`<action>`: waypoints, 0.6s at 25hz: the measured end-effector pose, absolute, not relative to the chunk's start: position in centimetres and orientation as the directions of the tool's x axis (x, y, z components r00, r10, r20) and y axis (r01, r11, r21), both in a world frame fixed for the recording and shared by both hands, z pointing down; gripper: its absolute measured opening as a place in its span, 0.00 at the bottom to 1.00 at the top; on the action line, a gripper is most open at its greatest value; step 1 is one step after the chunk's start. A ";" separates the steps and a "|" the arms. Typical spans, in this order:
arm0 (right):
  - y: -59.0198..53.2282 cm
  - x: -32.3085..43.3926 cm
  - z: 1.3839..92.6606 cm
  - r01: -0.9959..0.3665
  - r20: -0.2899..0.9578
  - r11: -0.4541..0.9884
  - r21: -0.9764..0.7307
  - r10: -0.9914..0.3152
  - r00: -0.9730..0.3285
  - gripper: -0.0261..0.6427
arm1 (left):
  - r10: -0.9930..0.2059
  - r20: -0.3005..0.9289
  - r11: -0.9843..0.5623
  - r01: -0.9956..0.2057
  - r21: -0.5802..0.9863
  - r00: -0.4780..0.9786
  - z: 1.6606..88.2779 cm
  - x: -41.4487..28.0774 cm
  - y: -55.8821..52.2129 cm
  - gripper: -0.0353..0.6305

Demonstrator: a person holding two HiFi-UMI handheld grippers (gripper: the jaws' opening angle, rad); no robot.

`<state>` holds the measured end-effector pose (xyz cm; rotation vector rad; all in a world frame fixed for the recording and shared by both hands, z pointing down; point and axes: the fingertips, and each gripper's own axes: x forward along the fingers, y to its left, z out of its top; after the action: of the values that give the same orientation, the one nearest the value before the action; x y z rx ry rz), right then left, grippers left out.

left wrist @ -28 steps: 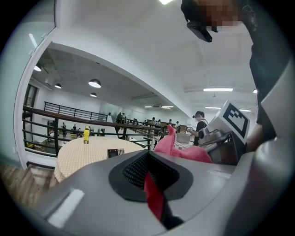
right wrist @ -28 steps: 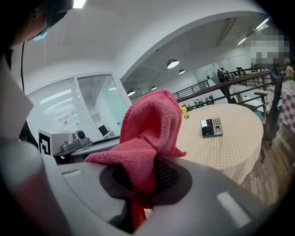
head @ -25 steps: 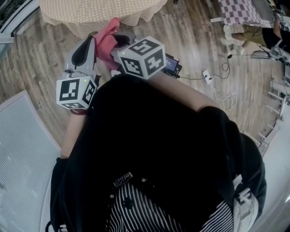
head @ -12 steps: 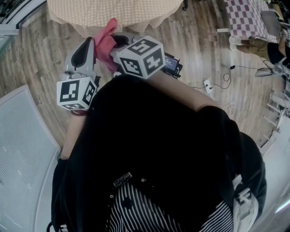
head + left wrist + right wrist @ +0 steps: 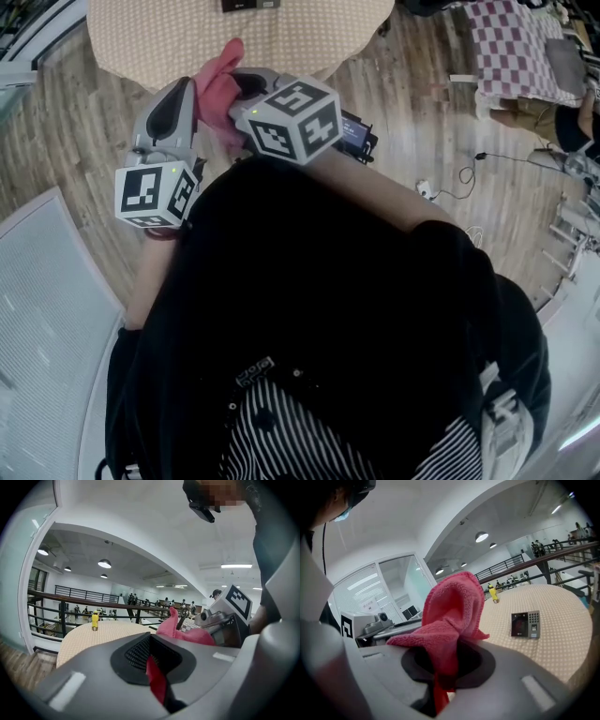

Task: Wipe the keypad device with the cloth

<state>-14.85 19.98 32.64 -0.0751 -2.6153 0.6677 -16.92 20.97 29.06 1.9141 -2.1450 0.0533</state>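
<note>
Right gripper view has the right claw (image 5: 446, 667) clamped on the cloth (image 5: 452, 613), a soft, light pink towel bunched above the jaws. The keypad device (image 5: 525, 624) lies flat on the desk (image 5: 562, 644), well apart. It looks light and slick, so it would likely slide under a wipe unless steadied by its edge. Left claw (image 5: 152, 663) is closed, an unidentified red sliver in its seam.
</note>
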 end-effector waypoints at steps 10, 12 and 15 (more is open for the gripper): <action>7.8 -18.1 30.9 -0.006 0.380 0.858 -0.514 0.221 -0.898 0.13 | -0.960 0.260 0.153 -0.972 0.178 -0.104 27.3 -20.1 8.7 0.06; 5.5 -18.5 31.0 -0.003 0.376 0.851 -0.526 0.229 -0.898 0.13 | -0.958 0.271 0.149 -0.969 0.195 -0.092 27.4 -20.4 6.3 0.06; 2.5 -19.2 31.5 -0.003 0.370 0.831 -0.556 0.244 -0.897 0.13 | -0.958 0.280 0.147 -0.952 0.267 -0.070 27.8 -21.0 3.4 0.06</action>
<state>-19.20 2.51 31.46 -0.1785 -2.5794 0.7844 -21.00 3.43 27.76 1.8280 -2.0472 -0.0182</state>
